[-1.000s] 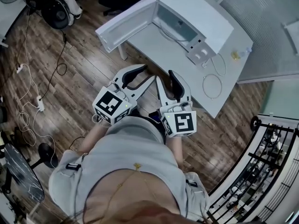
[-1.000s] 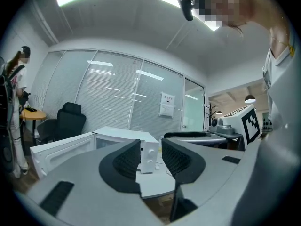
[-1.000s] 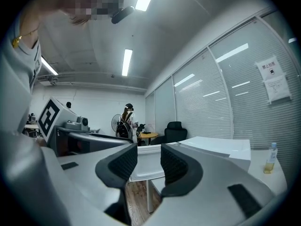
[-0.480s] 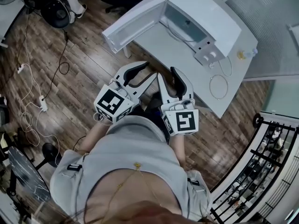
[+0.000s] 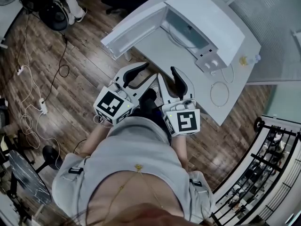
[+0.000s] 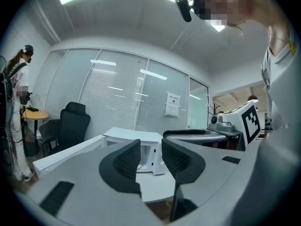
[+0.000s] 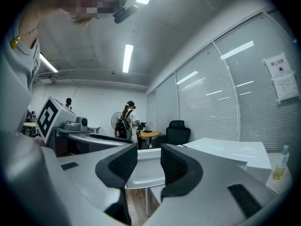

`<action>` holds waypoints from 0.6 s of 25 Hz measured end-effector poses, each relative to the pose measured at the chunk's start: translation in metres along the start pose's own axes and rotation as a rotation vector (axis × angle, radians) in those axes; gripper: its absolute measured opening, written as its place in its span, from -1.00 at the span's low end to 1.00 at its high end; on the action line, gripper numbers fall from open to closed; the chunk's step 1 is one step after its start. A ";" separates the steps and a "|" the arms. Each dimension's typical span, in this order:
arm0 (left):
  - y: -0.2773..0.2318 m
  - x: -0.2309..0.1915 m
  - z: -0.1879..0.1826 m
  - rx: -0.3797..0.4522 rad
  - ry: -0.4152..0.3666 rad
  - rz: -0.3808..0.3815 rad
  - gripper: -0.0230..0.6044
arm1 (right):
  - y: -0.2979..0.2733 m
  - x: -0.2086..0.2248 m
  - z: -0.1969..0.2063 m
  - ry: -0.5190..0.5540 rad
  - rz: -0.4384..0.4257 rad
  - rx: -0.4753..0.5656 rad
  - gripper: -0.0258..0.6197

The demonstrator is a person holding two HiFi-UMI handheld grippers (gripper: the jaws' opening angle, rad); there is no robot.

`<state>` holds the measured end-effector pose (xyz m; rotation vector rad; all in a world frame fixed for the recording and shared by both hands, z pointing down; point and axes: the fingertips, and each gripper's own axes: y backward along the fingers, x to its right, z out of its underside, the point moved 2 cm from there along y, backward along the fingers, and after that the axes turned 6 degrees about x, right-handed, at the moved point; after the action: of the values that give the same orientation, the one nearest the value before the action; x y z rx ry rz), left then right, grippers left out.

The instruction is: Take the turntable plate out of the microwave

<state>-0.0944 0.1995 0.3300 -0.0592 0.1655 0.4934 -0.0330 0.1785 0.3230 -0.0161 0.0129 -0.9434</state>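
My left tongs (image 5: 146, 73) and right tongs (image 5: 167, 76) are parted, empty, short of the open boxy white microwave (image 5: 207, 18) on the grey surface (image 5: 160, 51). I'd square up to its cavity first.

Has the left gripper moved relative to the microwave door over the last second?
Yes. In the head view the left gripper has come closer to the open microwave door; the strip of floor between them has narrowed.

Right claw (image 7: 147, 160) empty, jaws apart
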 end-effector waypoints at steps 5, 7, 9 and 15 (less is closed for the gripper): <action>-0.033 -0.015 -0.002 -0.015 -0.016 0.005 -0.47 | -0.016 0.031 0.003 -0.005 0.015 -0.006 -0.42; -0.049 -0.021 -0.003 -0.026 -0.033 0.006 -0.47 | -0.023 0.045 0.003 -0.007 0.023 -0.002 -0.42; -0.065 -0.027 -0.003 -0.029 -0.032 0.013 -0.47 | -0.031 0.059 0.003 -0.011 0.028 0.001 -0.42; -0.113 -0.040 -0.009 -0.030 -0.003 0.042 -0.47 | -0.050 0.102 -0.001 -0.018 0.042 0.010 -0.42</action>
<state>-0.0767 0.0808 0.3296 -0.0841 0.1566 0.5376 -0.0139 0.0669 0.3228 -0.0153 -0.0076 -0.9008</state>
